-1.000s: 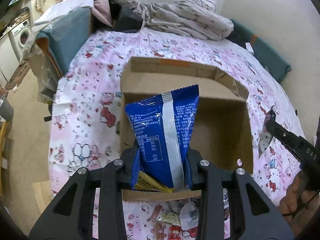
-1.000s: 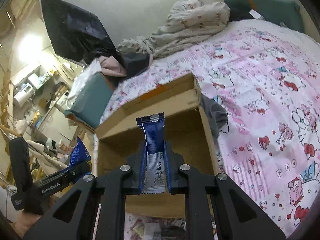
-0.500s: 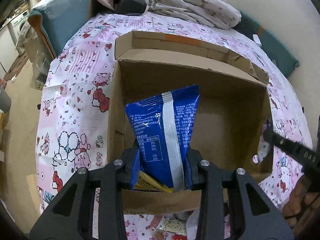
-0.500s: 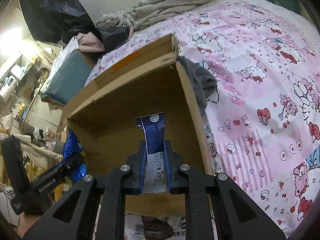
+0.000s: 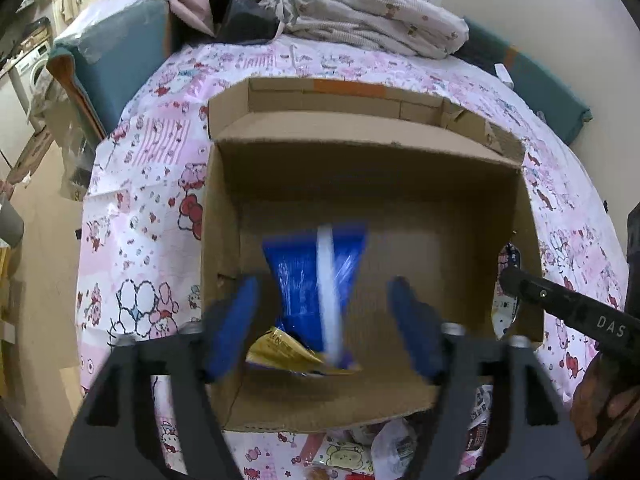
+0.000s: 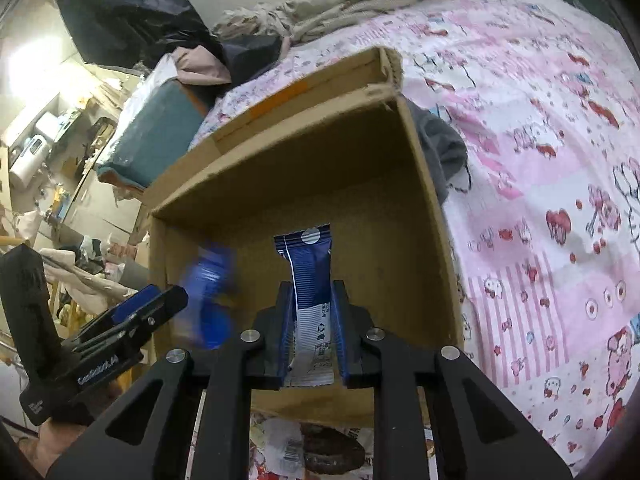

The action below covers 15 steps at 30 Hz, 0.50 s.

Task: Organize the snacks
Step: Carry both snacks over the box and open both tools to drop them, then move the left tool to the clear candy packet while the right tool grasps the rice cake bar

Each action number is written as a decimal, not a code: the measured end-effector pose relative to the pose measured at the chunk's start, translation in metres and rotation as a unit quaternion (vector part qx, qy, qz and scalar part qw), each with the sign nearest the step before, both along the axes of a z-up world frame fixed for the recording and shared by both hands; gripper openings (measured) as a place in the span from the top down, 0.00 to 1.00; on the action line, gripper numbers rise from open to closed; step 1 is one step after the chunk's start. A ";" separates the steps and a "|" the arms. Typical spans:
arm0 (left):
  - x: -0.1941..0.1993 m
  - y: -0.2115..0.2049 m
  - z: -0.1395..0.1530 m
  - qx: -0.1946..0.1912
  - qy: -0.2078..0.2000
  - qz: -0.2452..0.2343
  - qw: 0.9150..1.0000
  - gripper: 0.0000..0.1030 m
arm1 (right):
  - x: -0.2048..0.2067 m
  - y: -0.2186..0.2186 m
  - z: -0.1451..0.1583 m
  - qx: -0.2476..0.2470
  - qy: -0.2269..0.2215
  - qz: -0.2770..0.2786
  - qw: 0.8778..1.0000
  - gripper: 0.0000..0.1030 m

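A: What has moved since the earlier frame?
B: The left claw (image 5: 324, 312) has just been opening wide, and the blue snack bag (image 5: 316, 280) is dropping, blurred, into the cardboard box (image 5: 360, 184).
A: And the right claw (image 6: 312, 320)?
B: It has been loosening slightly, but its pads are still holding the narrow blue packet (image 6: 310, 276) over the box on the bed (image 6: 540, 128).

The left wrist camera is looking steeply down, close over the open cardboard box (image 5: 360, 184) on the bed (image 5: 140, 184), with bedding piled at 12 o'clock. The right wrist camera is facing the same box (image 6: 384, 184) from its right side, equally close. Both views are sharing the box interior and pink bedspread.
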<state>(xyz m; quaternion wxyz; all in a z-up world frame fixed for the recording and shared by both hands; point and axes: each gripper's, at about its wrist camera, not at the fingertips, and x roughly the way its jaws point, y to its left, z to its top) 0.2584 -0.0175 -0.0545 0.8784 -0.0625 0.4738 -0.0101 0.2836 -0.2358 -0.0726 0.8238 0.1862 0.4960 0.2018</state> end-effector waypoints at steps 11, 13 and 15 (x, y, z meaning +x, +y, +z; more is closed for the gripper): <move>-0.002 0.006 0.011 -0.006 -0.016 0.008 1.000 0.18 | -0.004 -0.008 0.018 0.005 -0.045 -0.019 0.999 0.22; -0.002 0.008 0.011 -0.009 -0.015 0.010 1.000 0.18 | -0.004 -0.010 0.018 0.007 -0.042 -0.024 0.999 0.22; -0.004 0.009 0.014 -0.013 -0.016 0.012 1.000 0.18 | -0.004 -0.014 0.019 0.009 -0.038 -0.029 0.999 0.22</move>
